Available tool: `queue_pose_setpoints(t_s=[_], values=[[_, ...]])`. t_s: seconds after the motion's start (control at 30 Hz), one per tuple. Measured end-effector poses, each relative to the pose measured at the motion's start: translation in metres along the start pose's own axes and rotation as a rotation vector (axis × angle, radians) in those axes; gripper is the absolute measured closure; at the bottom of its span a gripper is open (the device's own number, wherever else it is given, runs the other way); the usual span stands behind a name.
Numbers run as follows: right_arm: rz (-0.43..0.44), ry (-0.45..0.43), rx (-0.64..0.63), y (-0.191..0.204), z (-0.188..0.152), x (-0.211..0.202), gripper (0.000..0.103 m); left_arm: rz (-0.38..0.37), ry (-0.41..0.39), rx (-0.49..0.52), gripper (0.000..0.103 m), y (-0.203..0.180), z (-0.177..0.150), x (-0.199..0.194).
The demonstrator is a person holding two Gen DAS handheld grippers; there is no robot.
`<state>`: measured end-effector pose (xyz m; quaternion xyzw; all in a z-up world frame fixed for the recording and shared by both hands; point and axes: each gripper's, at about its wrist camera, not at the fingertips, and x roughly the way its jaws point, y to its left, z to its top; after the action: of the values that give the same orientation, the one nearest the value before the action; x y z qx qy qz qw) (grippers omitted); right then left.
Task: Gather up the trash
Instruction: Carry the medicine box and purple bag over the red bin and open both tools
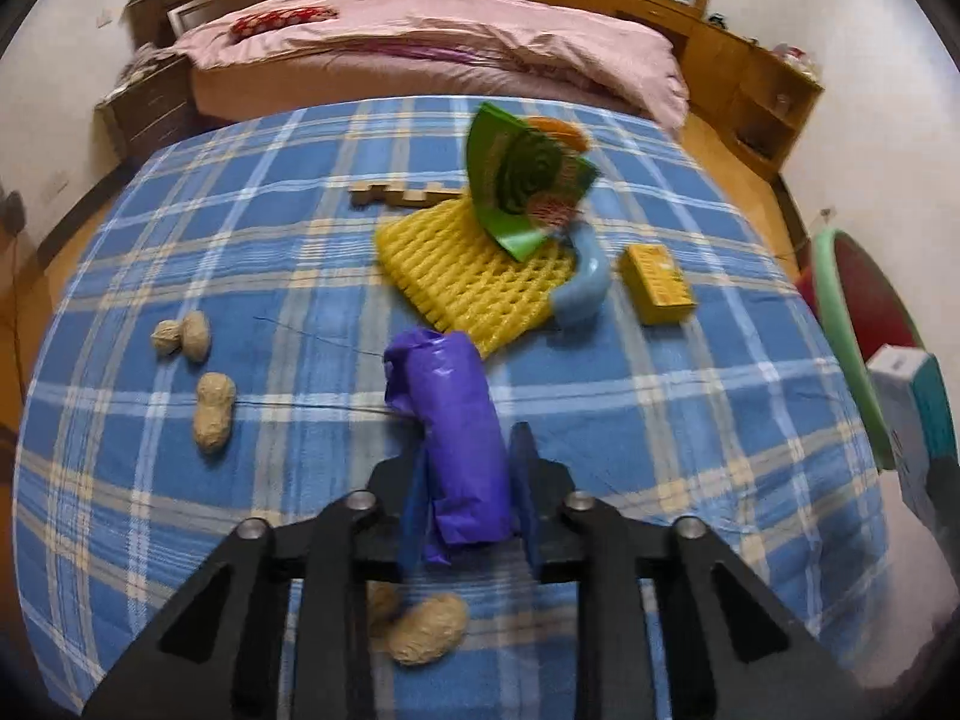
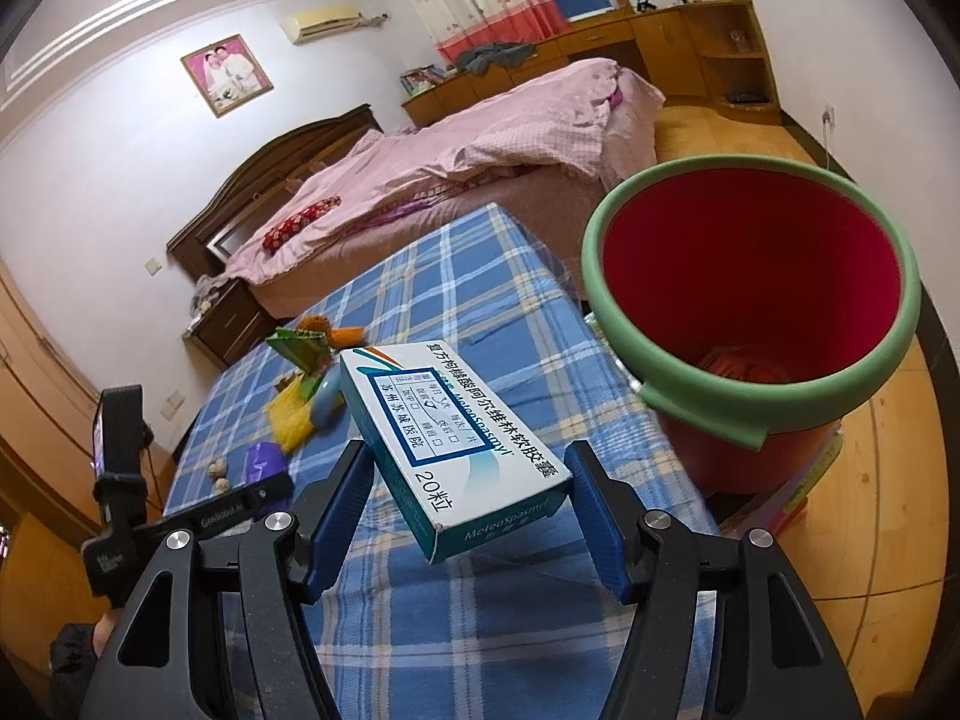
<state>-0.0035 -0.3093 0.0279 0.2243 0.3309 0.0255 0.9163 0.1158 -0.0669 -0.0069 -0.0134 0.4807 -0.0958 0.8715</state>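
My left gripper is shut on a crumpled purple plastic bag, held just above the blue plaid table. My right gripper is shut on a white and teal medicine box, held in the air beside a red bucket with a green rim. Something orange lies at the bucket's bottom. On the table lie a yellow foam net, a green wrapper, a blue curved piece, a small yellow box and several peanuts.
A bed with a pink cover stands beyond the table. Wooden cabinets line the far wall. A wooden strip lies at the table's far side. The bucket stands on the wooden floor to the table's right.
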Motion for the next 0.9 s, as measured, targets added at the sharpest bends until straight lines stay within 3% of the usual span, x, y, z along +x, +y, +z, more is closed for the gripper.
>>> queue_pose_setpoints(t_s=[0.47,0.9], values=[[-0.111,-0.097,0.001,-0.031,0.031,-0.028,0.036,-0.207,-0.077,0.15,0.082,-0.068,0.023,-0.046],[-0.266,-0.139,0.052,-0.091,0.065,-0.037,0.036,-0.346,-0.072,0.337,0.082,-0.176,0.04,-0.037]])
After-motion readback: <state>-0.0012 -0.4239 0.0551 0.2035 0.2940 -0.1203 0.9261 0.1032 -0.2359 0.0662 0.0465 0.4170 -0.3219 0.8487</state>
